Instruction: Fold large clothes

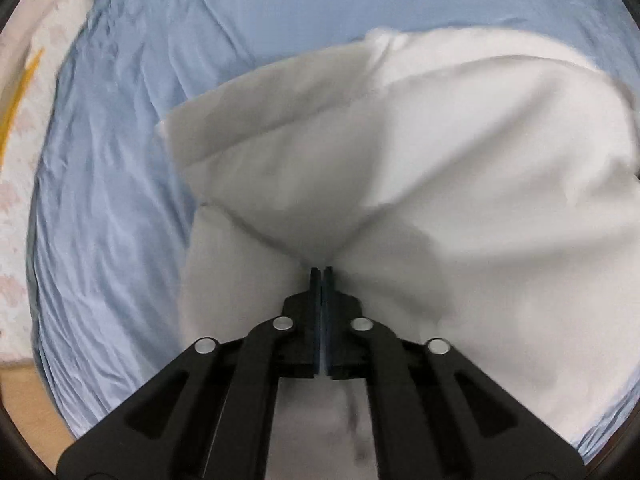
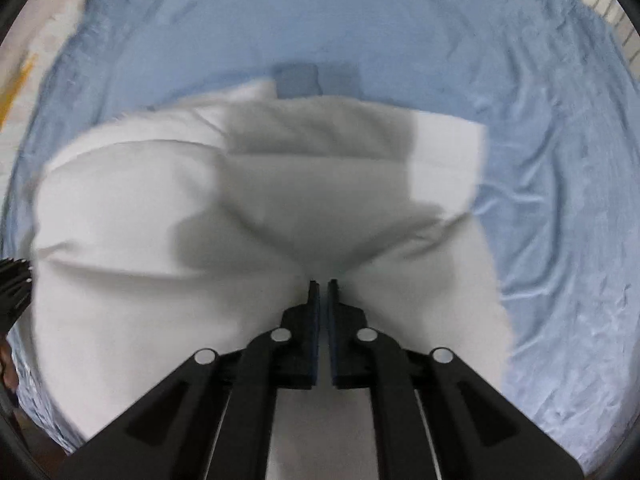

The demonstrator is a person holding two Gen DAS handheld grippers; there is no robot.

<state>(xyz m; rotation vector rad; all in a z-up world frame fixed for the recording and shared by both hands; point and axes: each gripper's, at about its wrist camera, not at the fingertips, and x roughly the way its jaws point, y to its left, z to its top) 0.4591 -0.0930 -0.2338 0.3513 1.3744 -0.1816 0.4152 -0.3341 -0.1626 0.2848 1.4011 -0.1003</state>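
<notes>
Both pairs of fingers are pinched onto the near edge of the white garment (image 1: pixel 460 168) — the left gripper (image 1: pixel 322 270) tight, the right gripper (image 2: pixel 323 283) showing a thin gap with cloth drawn in. The garment runs forward from both, long axis crosswise, over the blue sheet (image 2: pixel 560 200) — neither hand nearer.

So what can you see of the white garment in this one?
The white garment is plain, matte woven-looking cloth, no print visible. It lies bunched and partly folded on the wrinkled blue sheet, with a layered, straight-edged fold at its far side. Creases radiate from two pinch points: the left gripper and right gripper each have their fingers closed on its near edge. Both views are motion-blurred.
</notes>
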